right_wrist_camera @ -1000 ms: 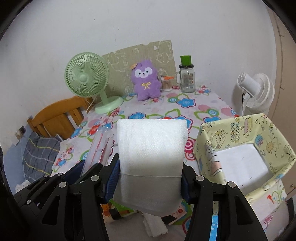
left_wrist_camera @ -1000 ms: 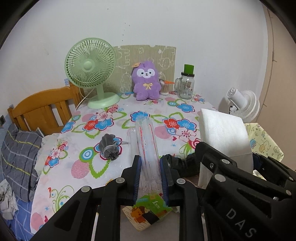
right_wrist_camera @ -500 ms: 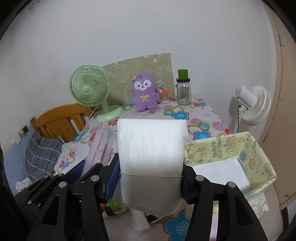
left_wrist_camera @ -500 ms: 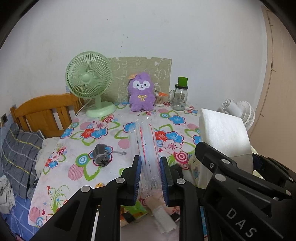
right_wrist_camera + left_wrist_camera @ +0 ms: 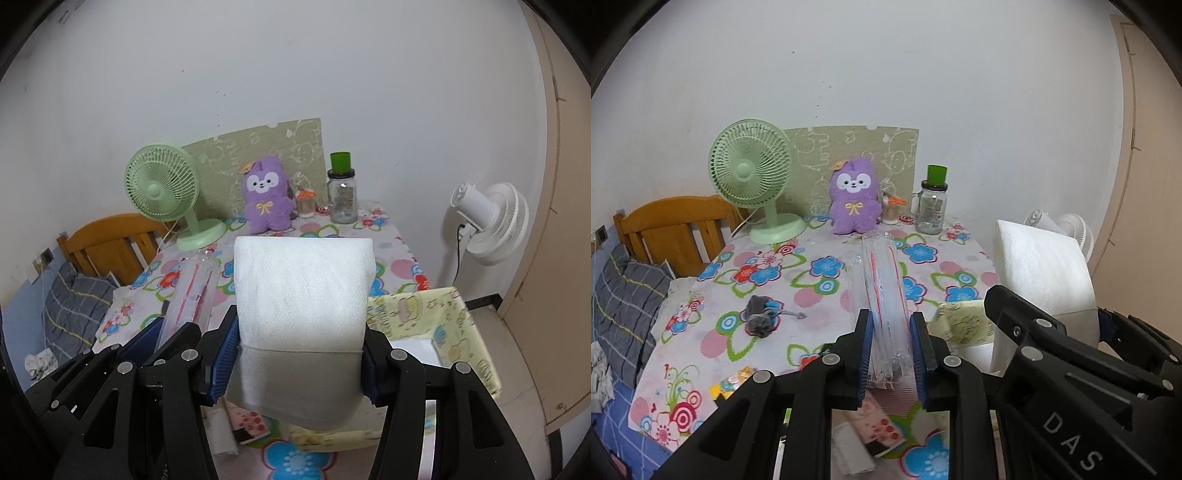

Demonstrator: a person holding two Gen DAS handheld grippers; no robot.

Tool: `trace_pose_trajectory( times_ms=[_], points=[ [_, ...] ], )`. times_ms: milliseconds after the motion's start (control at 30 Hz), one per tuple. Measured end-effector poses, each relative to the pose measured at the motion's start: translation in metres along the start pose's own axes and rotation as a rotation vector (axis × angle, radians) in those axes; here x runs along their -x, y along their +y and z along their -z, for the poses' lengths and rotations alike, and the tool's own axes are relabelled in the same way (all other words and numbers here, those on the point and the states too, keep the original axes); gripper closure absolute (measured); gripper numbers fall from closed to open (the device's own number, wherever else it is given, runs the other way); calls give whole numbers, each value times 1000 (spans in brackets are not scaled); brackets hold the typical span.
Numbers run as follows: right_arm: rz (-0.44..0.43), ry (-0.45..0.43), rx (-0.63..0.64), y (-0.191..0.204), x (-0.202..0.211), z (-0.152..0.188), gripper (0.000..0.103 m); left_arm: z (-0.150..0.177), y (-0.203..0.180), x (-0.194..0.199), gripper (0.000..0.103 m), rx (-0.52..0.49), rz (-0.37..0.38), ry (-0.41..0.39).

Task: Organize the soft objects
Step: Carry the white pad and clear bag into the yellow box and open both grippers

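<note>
Foam, white and squashy, is clamped by the right gripper (image 5: pixel 300 365) beside the yellow bin (image 5: pixel 436 314); a light plastic pack (image 5: pixel 886 295) is pinched by the left gripper (image 5: pixel 892 354).

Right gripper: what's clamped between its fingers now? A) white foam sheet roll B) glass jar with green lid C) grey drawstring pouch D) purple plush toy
A: the right gripper is shut on the white foam roll, its blue pads pressed into both sides, while the plush toy and jar stand at the table's far end.
</note>
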State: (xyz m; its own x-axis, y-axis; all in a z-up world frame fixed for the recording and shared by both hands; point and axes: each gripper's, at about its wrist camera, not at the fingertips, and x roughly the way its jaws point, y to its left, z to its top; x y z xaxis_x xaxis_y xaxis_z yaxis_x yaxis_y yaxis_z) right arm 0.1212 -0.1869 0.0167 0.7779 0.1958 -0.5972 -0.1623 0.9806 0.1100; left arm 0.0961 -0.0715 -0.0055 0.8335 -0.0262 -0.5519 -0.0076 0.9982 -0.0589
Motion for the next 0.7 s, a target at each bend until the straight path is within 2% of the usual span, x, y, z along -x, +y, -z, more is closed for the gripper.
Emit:
trace_pose_trajectory(
  times_ms=[367, 700],
  points=[
    [16, 15, -14, -50, -8, 0, 44, 2, -47, -21, 84, -19, 14, 23],
    [44, 58, -42, -86, -27, 8, 44, 11, -73, -49, 84, -27, 49, 74]
  ],
)
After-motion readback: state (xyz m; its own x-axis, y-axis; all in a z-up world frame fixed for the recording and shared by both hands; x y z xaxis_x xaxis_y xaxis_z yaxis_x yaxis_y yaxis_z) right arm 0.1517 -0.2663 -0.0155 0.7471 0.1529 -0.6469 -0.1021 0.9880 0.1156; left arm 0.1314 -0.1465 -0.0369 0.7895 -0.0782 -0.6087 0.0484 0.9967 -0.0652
